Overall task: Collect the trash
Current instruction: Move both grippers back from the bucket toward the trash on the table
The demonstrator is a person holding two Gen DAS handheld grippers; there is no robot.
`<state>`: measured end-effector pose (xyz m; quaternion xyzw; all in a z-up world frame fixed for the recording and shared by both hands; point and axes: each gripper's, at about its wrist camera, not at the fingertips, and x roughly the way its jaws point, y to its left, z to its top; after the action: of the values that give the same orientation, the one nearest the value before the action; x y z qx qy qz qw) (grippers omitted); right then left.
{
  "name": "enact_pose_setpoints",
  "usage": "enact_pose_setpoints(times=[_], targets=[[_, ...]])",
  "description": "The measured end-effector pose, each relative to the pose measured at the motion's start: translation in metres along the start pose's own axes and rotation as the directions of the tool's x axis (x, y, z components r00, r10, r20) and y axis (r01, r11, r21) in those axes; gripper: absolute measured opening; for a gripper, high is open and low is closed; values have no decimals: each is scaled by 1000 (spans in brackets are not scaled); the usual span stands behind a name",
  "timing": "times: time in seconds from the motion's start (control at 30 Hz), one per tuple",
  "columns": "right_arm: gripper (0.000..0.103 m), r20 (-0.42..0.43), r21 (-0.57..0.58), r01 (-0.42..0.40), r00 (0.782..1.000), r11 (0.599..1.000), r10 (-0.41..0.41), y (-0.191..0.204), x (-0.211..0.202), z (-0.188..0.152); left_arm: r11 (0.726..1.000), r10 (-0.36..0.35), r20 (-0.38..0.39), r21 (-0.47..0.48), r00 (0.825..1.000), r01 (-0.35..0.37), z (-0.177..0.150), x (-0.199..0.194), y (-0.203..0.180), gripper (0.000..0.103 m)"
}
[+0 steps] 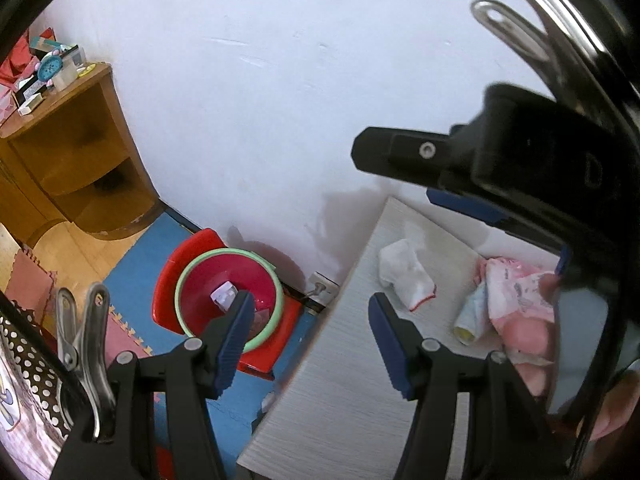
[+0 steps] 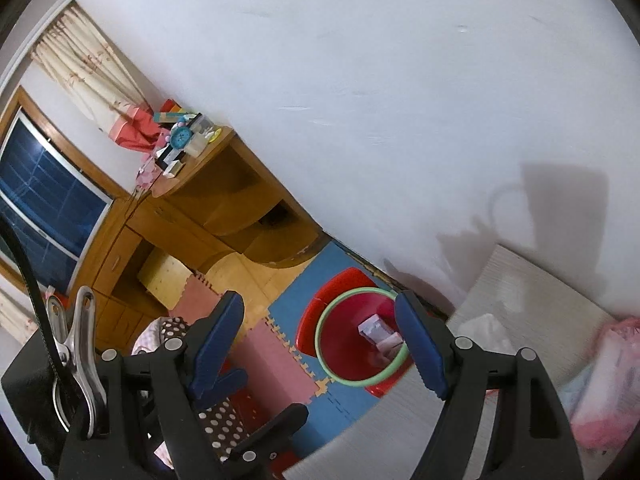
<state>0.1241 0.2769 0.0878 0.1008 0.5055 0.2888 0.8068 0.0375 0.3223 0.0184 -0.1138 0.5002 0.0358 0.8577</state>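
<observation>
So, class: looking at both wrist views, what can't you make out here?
- Left wrist view: the left gripper finger covers part of the scraps in the red basin.
- Left wrist view: the right gripper body cuts off the pink packet beside the white sock.
- Right wrist view: the tabletop items at the right edge are blurred.

We see a white wall (image 2: 360, 80) behind everything. A wooden corner cabinet (image 2: 240, 208) stands against it, its top crowded at the near edge with a teal clock (image 2: 181, 137), small boxes and a red cloth (image 2: 136, 128). A curtain (image 2: 80, 64) hangs above a dark window (image 2: 40, 200). Floor has blue foam mat (image 2: 292, 292) along the wall and pink foam tiles (image 2: 268, 360) joined to it. On the pale table (image 1: 340, 360), a white sock (image 1: 404, 276) lies near the far edge, pink patterned clothing (image 1: 516, 292) towards the right edge. We note a polka-dot fabric (image 2: 224, 424).
</observation>
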Motion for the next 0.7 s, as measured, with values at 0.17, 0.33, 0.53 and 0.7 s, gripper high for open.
enact_pose_setpoints(times=[0.17, 0.33, 0.53, 0.7], targets=[[80, 18, -25, 4, 1000, 1000, -3, -7, -22, 0, 1000, -9, 37, 8, 999, 9, 2, -10, -13, 62], [80, 67, -16, 0, 998, 1000, 1, -23, -51, -9, 999, -30, 53, 44, 998, 28, 5, -15, -37, 62], [80, 93, 56, 4, 996, 998, -10, -58, -83, -33, 995, -71, 35, 72, 997, 68, 0, -8, -63, 62], [80, 96, 72, 44, 994, 996, -51, -87, -108, -70, 988, -64, 27, 145, 998, 59, -15, 9, -86, 63]])
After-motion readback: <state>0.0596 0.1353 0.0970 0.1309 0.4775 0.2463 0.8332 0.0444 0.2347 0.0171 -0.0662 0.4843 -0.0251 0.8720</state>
